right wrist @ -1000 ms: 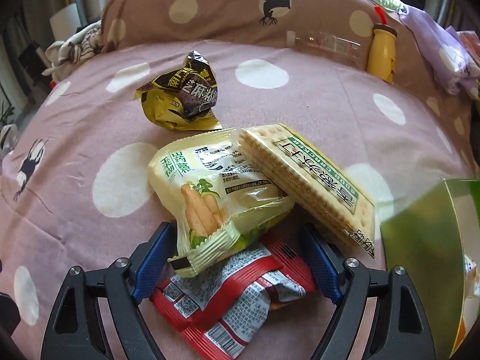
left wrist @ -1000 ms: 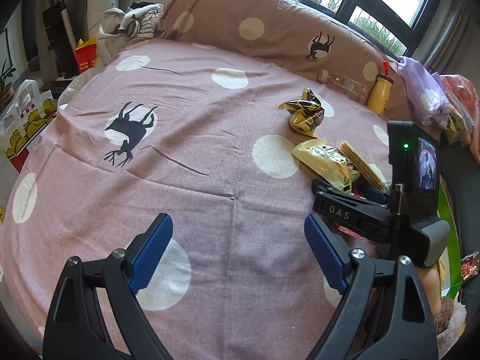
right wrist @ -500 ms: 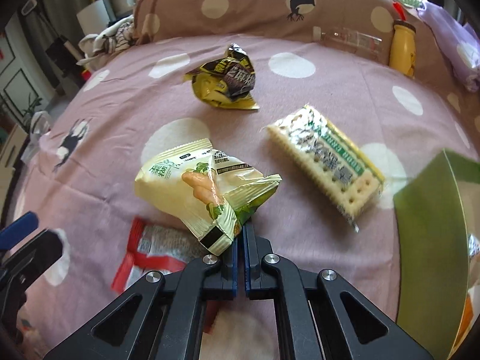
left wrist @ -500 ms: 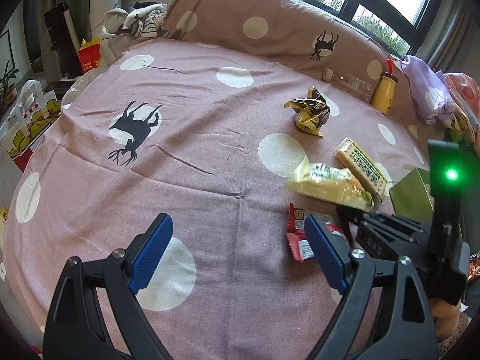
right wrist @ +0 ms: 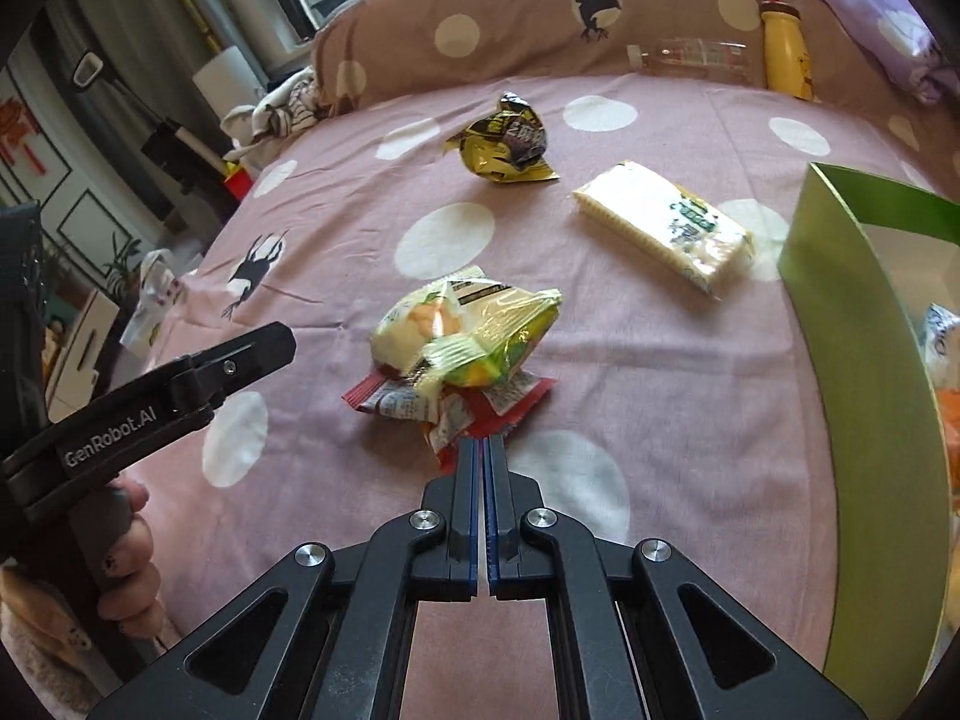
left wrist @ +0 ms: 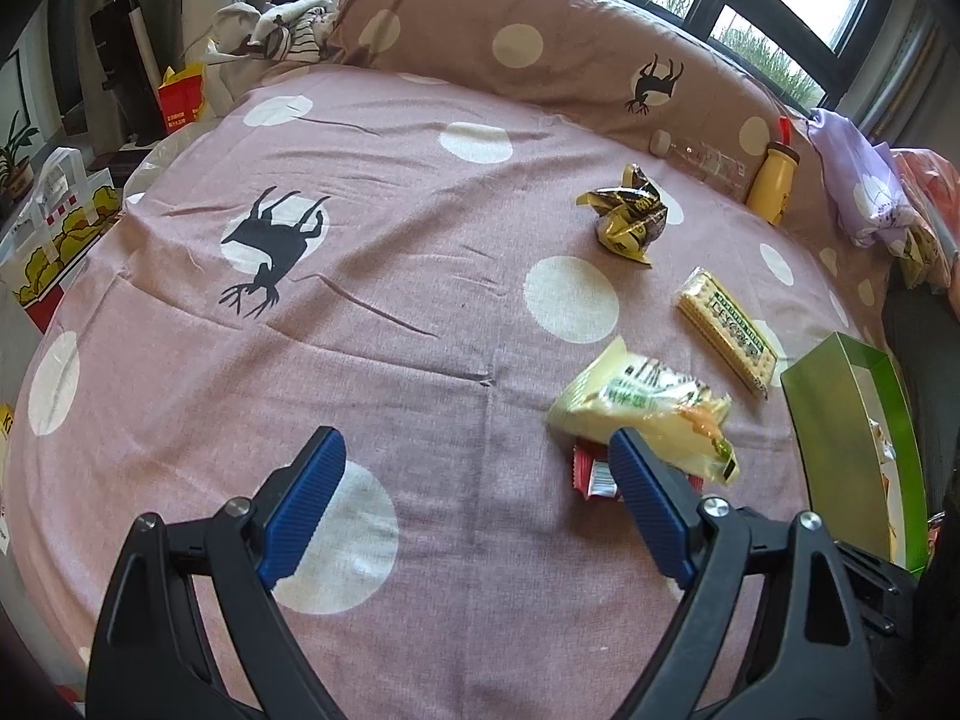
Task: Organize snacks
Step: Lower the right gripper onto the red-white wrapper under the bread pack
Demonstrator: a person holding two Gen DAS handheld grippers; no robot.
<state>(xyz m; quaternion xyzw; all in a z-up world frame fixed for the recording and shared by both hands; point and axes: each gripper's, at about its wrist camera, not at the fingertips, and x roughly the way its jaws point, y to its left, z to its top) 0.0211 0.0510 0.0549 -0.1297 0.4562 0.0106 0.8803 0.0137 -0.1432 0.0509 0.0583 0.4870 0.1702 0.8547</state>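
The right tool (right wrist: 483, 456) pinches the red packet (right wrist: 480, 405) (a yellow-green bag (right wrist: 468, 330) lies on it) on the bed (right wrist: 660, 390). The left tool (left wrist: 474, 516) gapes wide, empty, the bag just right.

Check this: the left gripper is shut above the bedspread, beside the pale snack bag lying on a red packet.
Wrong: the left gripper is open, jaws wide apart; the left wrist view shows it. The rest holds.
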